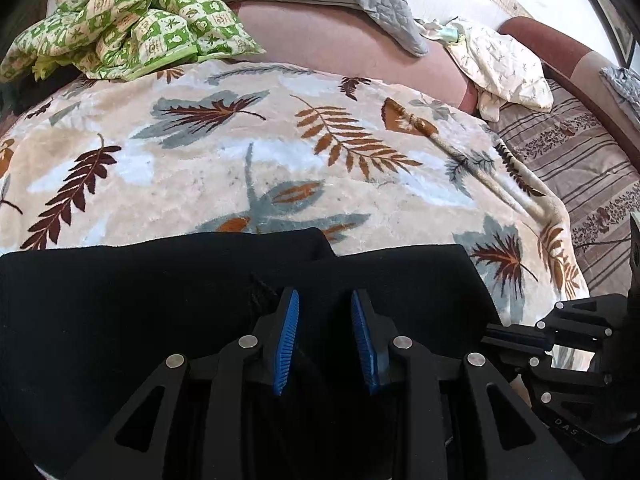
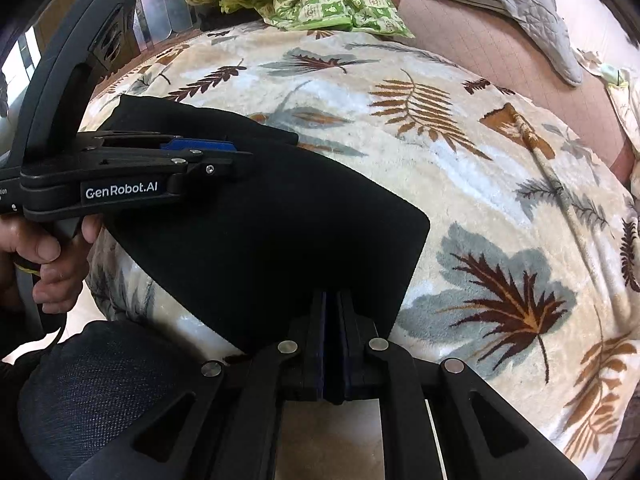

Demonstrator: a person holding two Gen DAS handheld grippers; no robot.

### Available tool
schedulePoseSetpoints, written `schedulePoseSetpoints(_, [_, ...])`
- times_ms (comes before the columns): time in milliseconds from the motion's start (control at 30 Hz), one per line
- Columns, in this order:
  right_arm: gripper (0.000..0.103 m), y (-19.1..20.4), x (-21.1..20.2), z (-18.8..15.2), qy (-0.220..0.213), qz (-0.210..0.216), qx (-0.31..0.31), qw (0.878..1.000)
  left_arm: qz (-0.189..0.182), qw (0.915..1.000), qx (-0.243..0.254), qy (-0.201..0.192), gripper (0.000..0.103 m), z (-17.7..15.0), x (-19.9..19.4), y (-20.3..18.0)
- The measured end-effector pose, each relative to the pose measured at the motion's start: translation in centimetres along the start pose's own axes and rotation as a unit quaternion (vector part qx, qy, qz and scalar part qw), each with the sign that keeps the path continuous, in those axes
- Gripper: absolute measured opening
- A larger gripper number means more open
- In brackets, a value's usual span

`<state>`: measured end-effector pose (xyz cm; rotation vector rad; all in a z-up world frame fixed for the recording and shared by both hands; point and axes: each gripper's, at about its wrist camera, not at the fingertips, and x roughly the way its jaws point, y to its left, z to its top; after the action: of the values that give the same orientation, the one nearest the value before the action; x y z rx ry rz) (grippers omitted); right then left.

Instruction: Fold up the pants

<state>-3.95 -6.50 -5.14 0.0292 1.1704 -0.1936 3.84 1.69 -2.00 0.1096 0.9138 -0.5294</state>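
Right wrist view: right gripper (image 2: pixel 334 300) is pressed together, pinching the near edge of the black pants (image 2: pixel 280 216) lying on the leaf-print blanket (image 2: pixel 460 160). Just left, the left gripper (image 1: pixel 325 300) sits over the pants with blue pads (image 1: pixel 289 336) apart, nothing pinched. Farther back: a green checked quilt (image 1: pixel 132 20).
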Motion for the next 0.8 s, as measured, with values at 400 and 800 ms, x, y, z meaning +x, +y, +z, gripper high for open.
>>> schedulePoseSetpoints(400, [0.029, 0.9, -1.3, 0.3, -0.031, -0.024, -0.026, 0.999, -0.077, 0.9965, 0.002, -0.031, 0.072, -0.4, -3.4, 0.5])
schedulePoseSetpoints(800, [0.046, -1.6, -3.8, 2.3, -0.142, -0.032, 0.064, 0.987, -0.022, 0.9642, -0.234, -0.123, 0.078, -11.2, -16.2, 16.7])
